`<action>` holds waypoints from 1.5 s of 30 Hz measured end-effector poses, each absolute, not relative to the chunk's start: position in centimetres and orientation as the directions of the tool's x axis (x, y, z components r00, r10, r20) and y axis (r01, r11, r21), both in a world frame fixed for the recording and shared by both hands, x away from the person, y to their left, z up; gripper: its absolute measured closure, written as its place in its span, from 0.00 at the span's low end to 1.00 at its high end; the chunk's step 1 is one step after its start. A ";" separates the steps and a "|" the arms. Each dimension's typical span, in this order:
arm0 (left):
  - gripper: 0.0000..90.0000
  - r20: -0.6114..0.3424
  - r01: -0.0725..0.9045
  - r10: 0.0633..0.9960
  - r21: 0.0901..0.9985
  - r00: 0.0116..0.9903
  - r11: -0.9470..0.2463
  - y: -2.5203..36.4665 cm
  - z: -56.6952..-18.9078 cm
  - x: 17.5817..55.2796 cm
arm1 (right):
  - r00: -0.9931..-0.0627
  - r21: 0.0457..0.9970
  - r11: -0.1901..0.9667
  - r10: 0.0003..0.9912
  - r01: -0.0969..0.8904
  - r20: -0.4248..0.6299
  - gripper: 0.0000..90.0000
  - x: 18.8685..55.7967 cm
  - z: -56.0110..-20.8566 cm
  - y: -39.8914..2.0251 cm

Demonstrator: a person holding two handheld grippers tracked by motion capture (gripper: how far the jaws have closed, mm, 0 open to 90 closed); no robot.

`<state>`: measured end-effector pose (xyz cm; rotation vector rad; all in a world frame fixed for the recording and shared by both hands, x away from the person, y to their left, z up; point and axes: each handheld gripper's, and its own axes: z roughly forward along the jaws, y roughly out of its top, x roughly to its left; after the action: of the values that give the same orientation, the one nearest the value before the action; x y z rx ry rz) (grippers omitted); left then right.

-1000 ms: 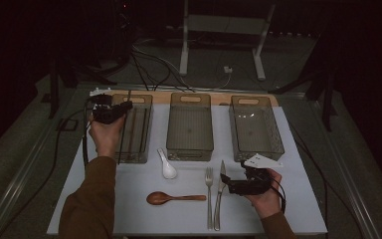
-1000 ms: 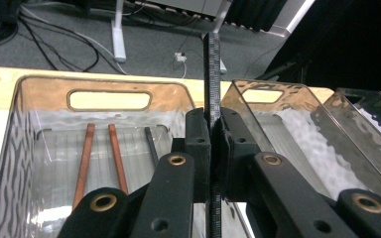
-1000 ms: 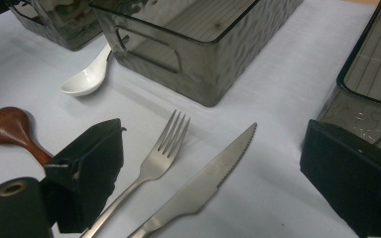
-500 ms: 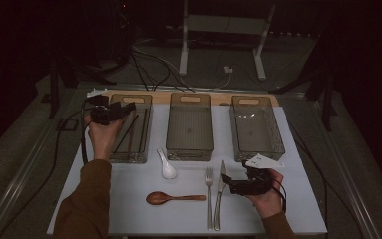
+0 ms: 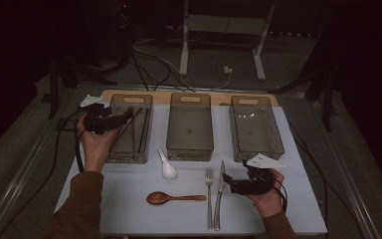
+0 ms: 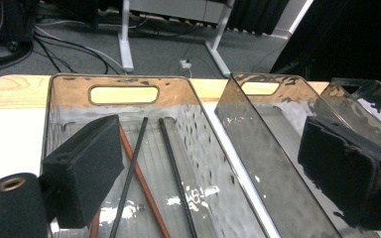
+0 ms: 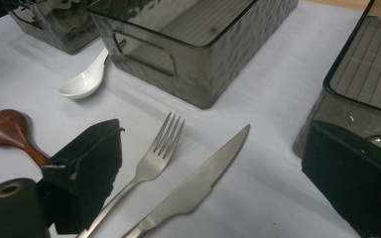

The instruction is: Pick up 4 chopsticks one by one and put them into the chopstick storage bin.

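Left gripper (image 5: 110,121) jaws newly open, unlabelled.

A flat white surface (image 5: 129,209) holds three see-through grey plastic bins (image 5: 189,127) in a row near its far edge. In front of them lie a small white spoon (image 5: 167,166), a brown wooden spoon (image 5: 173,198), a shiny metal fork (image 5: 209,196) and a shiny metal knife (image 5: 219,194), side by side.

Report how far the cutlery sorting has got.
Done: chopsticks lie in the left bin; the left tongs have just opened above them, empty. In hand: right tongs open over the knife. Left: fork, wooden spoon, white spoon.
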<state>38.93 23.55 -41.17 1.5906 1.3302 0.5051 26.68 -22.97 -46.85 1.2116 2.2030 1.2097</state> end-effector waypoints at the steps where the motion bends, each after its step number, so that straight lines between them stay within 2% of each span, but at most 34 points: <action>1: 0.10 -0.257 0.512 0.911 0.857 0.324 0.059 23.6 -41.1 38.7 | -0.574 0.813 0.271 0.814 0.516 0.092 0.10 26.7 -46.8 -23.0; 2: 0.10 -0.258 0.511 0.909 0.858 0.327 0.060 23.6 -41.1 38.5 | -0.574 0.813 0.272 0.814 0.515 0.091 0.10 26.7 -46.8 -22.9; 4: 0.02 -0.255 0.506 0.906 0.861 0.338 0.054 23.6 -41.0 38.1 | -0.574 0.813 0.273 0.814 0.514 0.090 0.10 26.7 -46.9 -22.9; 7: 0.01 -0.250 0.500 0.903 0.865 0.349 0.046 23.5 -40.9 37.4 | -0.575 0.812 0.277 0.813 0.513 0.087 0.10 26.7 -46.9 -22.9; 20: 0.01 -0.225 0.480 0.874 0.877 0.430 -0.011 22.2 -40.7 34.8 | -0.574 0.816 0.276 0.815 0.508 0.081 0.09 26.7 -46.8 -22.8; 34: 0.01 -0.199 0.486 0.864 0.872 0.462 -0.059 20.5 -41.6 32.9 | -0.576 0.820 0.263 0.812 0.508 0.096 0.09 27.0 -46.8 -23.4; 45: 0.01 -0.193 0.498 0.851 0.862 0.489 -0.091 18.9 -43.0 32.2 | -0.588 0.850 0.269 0.807 0.452 0.057 0.09 27.0 -46.5 -24.3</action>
<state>32.18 18.87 -42.99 1.7442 1.1489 0.4455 26.98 -24.30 -46.53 1.1412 2.1582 1.2478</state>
